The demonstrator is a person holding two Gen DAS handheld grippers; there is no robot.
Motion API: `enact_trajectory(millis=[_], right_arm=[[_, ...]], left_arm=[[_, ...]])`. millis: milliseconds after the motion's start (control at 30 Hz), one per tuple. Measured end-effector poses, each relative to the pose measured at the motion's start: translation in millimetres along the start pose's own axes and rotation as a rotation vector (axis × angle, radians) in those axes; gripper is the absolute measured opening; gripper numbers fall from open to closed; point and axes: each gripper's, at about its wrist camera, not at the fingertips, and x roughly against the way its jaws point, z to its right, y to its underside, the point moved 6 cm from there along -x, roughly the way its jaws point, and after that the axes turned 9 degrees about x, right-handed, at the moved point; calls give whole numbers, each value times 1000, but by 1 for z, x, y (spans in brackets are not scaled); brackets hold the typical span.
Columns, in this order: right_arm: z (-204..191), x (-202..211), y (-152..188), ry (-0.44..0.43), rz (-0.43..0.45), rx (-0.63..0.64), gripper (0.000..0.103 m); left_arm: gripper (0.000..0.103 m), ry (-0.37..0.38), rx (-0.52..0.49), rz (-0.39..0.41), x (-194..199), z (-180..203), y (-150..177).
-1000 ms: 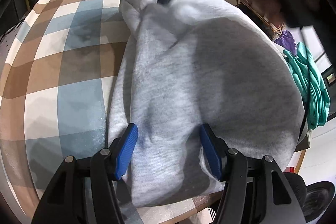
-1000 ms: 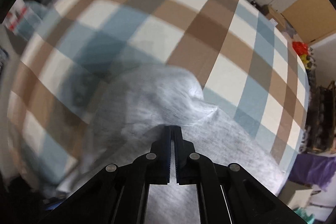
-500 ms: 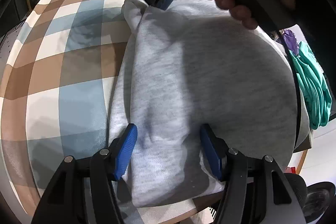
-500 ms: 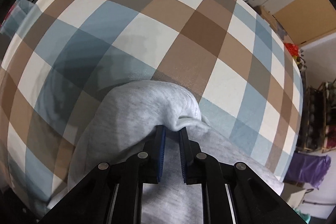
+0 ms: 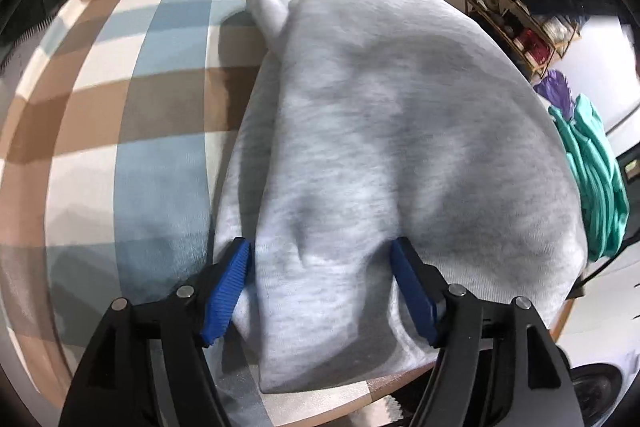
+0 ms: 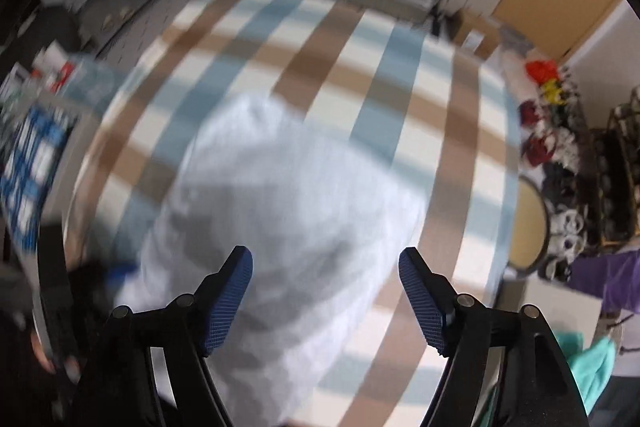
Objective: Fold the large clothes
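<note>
The grey garment point(image 5: 400, 155) lies folded near the table point(image 5: 120, 107) edge; a careless tug could, I judge, drag it off or undo the fold. The left gripper point(image 5: 320, 287) straddles its near end, jaws wide. The right gripper point(image 6: 324, 291) hovers above, wide, holding nothing.

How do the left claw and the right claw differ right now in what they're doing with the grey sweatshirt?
The left claw straddles a raised bunch of the grey sweatshirt, with cloth between its blue pads; the right claw has nothing between its pads and sits back from the garment. The left wrist view is fairly sharp; the right wrist view is motion-blurred. Both claws are open wide over the checked tablecloth.
</note>
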Motion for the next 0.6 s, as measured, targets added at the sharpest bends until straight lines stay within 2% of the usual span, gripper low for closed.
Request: enact_trajectory(millis=[33, 100, 133, 167, 300, 367, 433, 500, 533, 567, 600], right_arm=[[-8, -11, 12, -38, -29, 19, 75], [-26, -39, 33, -119, -110, 31, 66], [-33, -53, 40, -134, -137, 32, 68], [-36, -63, 41, -116, -124, 47, 68], [-36, -80, 35, -164, -117, 41, 68], [-39, -85, 34, -149, -102, 49, 68], [-42, -84, 35, -120, -77, 51, 68], [-39, -78, 35, -127, -68, 22, 68], [-34, -70, 33, -146, -77, 13, 65], [-27, -59, 30, -158, -68, 10, 48], [-17, -44, 23, -155, -14, -5, 44]], left_arm=[[68, 6, -1, -2, 1, 1, 0], [68, 11, 4, -3, 1, 1, 0], [68, 8, 2, -6, 0, 1, 1], [68, 3, 0, -3, 0, 2, 1], [68, -2, 6, -2, -1, 3, 0], [68, -3, 9, -4, 0, 3, 1], [68, -1, 11, -7, 0, 3, 1], [68, 6, 12, -7, 2, 2, -1], [68, 10, 13, -6, 3, 2, -1], [68, 13, 15, -6, 3, 1, 0], [68, 15, 17, -6, 3, 1, 1]])
